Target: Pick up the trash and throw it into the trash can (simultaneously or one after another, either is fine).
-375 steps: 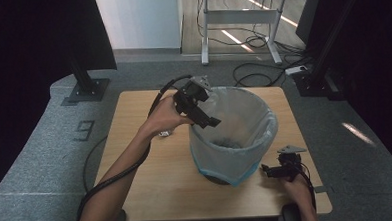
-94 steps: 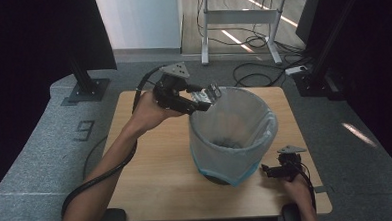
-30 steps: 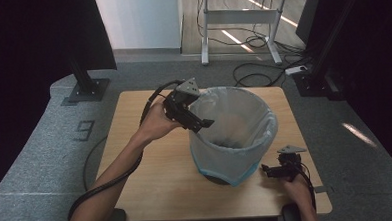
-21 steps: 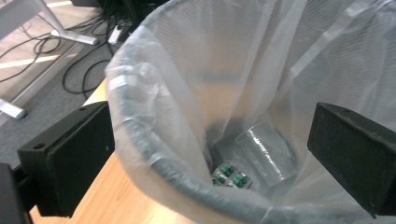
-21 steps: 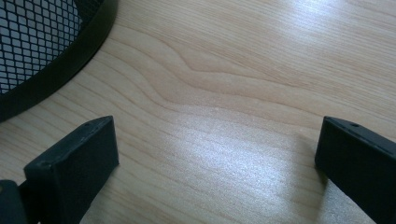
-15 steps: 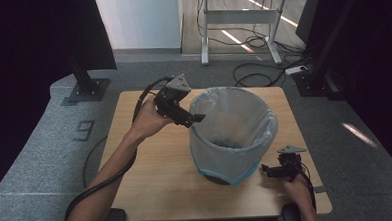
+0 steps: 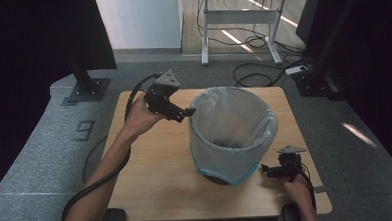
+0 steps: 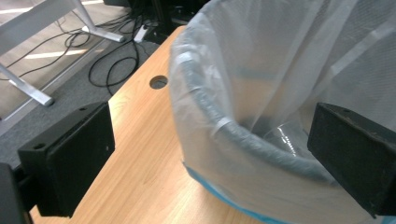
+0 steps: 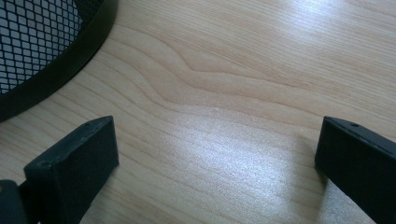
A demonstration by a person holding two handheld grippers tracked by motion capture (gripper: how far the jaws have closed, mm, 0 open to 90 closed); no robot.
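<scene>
Hovering wide open and empty beside the bin's (image 7: 233, 134) far-left rim mid-table, the left gripper (image 7: 186, 112) could tear the thin liner (image 8: 243, 84) by snagging it.

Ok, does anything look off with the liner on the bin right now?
Mostly fine: the bag is folded over the bin rim all round. Its overhang hangs lower and bunched at the near side. Nothing spilled; both grippers open, holding nothing.
</scene>
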